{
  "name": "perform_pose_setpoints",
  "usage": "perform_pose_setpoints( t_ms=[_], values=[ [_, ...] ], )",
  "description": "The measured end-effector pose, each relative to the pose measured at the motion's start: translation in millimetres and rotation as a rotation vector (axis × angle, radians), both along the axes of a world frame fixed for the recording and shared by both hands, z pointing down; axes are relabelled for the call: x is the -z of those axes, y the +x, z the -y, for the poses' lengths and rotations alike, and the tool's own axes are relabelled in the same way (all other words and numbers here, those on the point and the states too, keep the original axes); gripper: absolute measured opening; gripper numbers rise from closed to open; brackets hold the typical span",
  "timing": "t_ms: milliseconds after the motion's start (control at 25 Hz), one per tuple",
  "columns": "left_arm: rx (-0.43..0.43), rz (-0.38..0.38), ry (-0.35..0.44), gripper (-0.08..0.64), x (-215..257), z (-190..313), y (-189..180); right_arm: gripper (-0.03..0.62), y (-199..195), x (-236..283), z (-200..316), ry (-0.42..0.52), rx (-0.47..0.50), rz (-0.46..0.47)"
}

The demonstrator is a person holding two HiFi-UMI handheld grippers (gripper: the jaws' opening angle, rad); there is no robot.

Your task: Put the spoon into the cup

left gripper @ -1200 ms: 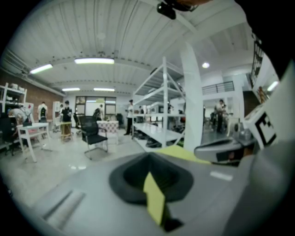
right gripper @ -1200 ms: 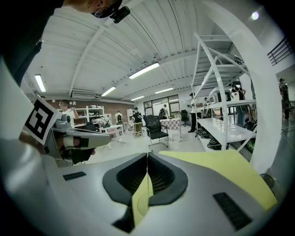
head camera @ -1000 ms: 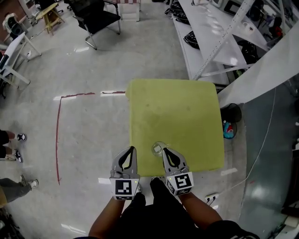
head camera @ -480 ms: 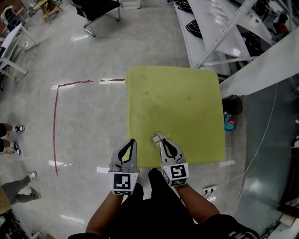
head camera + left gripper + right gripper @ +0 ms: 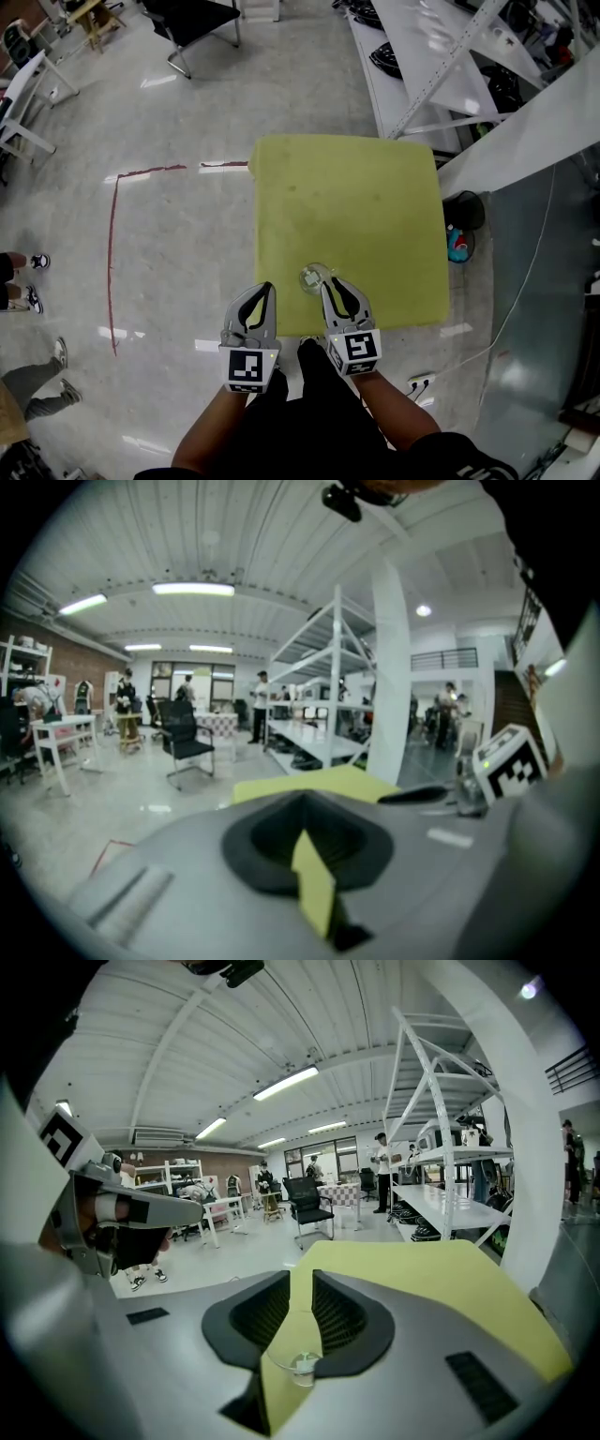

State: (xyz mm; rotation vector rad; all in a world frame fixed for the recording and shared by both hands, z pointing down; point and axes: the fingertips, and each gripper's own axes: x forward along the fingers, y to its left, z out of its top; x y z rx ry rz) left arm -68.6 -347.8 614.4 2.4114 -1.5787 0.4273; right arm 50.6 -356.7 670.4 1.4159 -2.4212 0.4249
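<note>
Currently, find the table [image 5: 356,206], yellow-green and roughly square, at the centre of the head view, standing on a pale glossy floor [image 5: 178,216]. Locate the cup [image 5: 314,277], clear and upright, on the table near its 6 o'clock edge, left of that edge's midpoint. Note the left gripper [image 5: 266,287] over the table's 7 o'clock corner, at 9 o'clock of the cup and apart from it. Note the right gripper [image 5: 327,281] just beside the cup at 3 o'clock, both grippers pointing toward 12 o'clock. Read jaw state in the left gripper view: pads pressed together, only a thin sliver of yellow-green top showing lower down, nothing held. Read jaw state in the right gripper view: pads a narrow gap apart along the full length, clamped on nothing, with the cup showing low in that gap; contact between cup and jaws not determinable. Observe a small pale item [image 5: 300,1363] inside the cup — too small to confirm as the spoon. Find red tape [image 5: 112,253] on the floor at 9 o'clock of the table, white shelving [image 5: 441,56] at 1 o'clock, a black chair [image 5: 192,23] at 11 o'clock.
</note>
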Motion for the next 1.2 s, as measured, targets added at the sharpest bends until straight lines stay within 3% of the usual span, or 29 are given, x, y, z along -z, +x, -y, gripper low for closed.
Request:
perform_pose_setpoints(
  t_ms=[320, 640, 920, 1200],
  values=[
    [-0.007, -0.009, 0.060, 0.006, 25, -4, 0, 0.057, -1, 42, -6, 0.080, -0.003, 0.016],
    [-0.007, -0.089, 0.139, 0.006, 69, -14, 8, 0.017, -7, 112, -12, 0.234, -0.009, 0.028],
    [-0.062, -0.103, 0.184, 0.007, 95, -33, 17, 0.008, -15, 157, -23, 0.294, -0.045, 0.085],
    [-0.074, -0.126, 0.259, 0.007, 129, -45, 12, 0.006, -17, 196, -43, 0.390, -0.024, 0.032]
  ],
)
